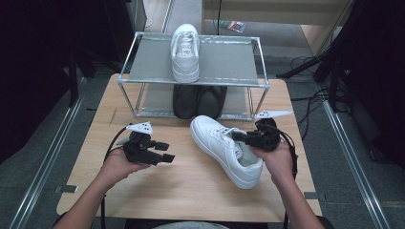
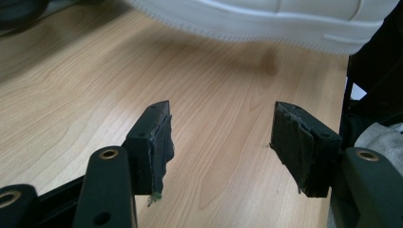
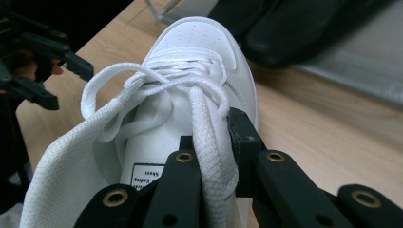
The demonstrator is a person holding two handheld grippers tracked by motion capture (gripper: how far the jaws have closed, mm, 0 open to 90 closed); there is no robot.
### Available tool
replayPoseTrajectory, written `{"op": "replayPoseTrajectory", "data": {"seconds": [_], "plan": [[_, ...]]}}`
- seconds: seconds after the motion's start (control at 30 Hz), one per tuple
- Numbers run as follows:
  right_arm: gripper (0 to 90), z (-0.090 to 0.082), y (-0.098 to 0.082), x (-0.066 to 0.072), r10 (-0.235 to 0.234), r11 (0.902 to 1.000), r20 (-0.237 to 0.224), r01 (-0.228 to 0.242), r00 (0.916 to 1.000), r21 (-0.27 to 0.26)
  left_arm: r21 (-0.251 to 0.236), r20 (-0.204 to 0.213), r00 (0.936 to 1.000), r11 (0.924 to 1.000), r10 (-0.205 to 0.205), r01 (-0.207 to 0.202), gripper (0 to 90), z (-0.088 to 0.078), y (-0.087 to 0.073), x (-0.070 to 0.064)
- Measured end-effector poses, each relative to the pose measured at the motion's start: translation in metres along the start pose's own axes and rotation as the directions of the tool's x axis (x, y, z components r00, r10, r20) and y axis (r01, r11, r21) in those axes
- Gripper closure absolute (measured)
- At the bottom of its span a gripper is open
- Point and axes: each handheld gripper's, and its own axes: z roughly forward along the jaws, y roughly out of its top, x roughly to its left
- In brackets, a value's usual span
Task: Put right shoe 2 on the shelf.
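Evidently the white sneaker (image 1: 226, 149) lay on the table (image 1: 143, 191) before the shoe rack (image 1: 143, 62), its collar pinched by the right gripper (image 3: 211, 142). The left gripper (image 1: 162, 158) gaped empty alongside; lifting slowly, probably supporting the sole, would have prevented slipping.

Wooden table (image 1: 191, 186) with metal shoe rack (image 1: 143, 81), white sneaker (image 1: 224, 148).
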Motion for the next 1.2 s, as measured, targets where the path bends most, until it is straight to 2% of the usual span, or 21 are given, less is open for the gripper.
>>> {"op": "replayPoseTrajectory", "data": {"seconds": [0.07,0.17,0.37,0.57,0.73,0.83,0.93,0.97,1.0,1.13,1.2], "plan": [[85.1,-0.002,0.007,-0.004,-0.039,0.9992,-0.029,0.039,0.9988,0.005,-0.004,-0.013,0.9999,1.0000,-0.005,0.005,39.7,-0.002,-0.002,0.001],[84.8,-0.005,0.019,-0.009,-0.060,0.9980,-0.061,0.061,0.9964,0.019,-0.010,-0.013,0.9998,0.9998,-0.015,0.015,39.7,-0.003,-0.003,0.002],[84.8,-0.020,0.049,-0.006,-0.128,0.9896,-0.087,0.133,0.9880,0.055,-0.015,-0.013,0.9999,0.9999,-0.002,0.002,39.7,-0.005,-0.005,0.000],[84.6,-0.045,0.074,-0.002,-0.132,0.9904,-0.107,0.136,0.9855,0.028,-0.007,-0.017,0.9998,1.0000,-0.003,0.002,39.7,-0.005,-0.006,0.001],[84.7,-0.069,0.094,0.002,-0.142,0.9898,-0.070,0.142,0.9874,-0.010,-0.003,-0.025,0.9997,1.0000,-0.005,0.005,39.8,-0.005,-0.007,0.000],[84.6,-0.081,0.104,0.000,-0.128,0.9915,-0.059,0.127,0.9900,-0.031,-0.001,-0.024,0.9997,1.0000,-0.007,0.007,39.9,-0.005,-0.007,0.000],[84.5,-0.090,0.114,-0.001,-0.122,0.9917,-0.031,0.121,0.9920,-0.044,-0.002,-0.024,0.9997,1.0000,-0.002,0.002,39.9,-0.004,-0.006,0.000],[84.6,-0.096,0.123,-0.003,-0.114,0.9921,0.001,0.114,0.9935,-0.052,-0.002,-0.022,0.9998,1.0000,-0.003,0.003,39.9,-0.004,-0.007,0.000],[84.6,-0.096,0.123,-0.003,-0.114,0.9921,0.001,0.114,0.9935,-0.052,-0.002,-0.022,0.9997,1.0000,-0.003,0.003,39.9,-0.004,-0.007,0.000],[84.5,-0.100,0.140,-0.010,-0.050,0.9957,0.045,0.053,0.9978,-0.076,-0.002,-0.022,0.9997,1.0000,-0.006,0.006,39.9,-0.003,-0.006,0.000],[84.5,-0.099,0.150,-0.012,-0.024,0.9957,0.081,0.031,0.9964,-0.087,-0.001,-0.020,0.9998,1.0000,-0.005,0.005,39.9,-0.003,-0.006,0.000]]}}
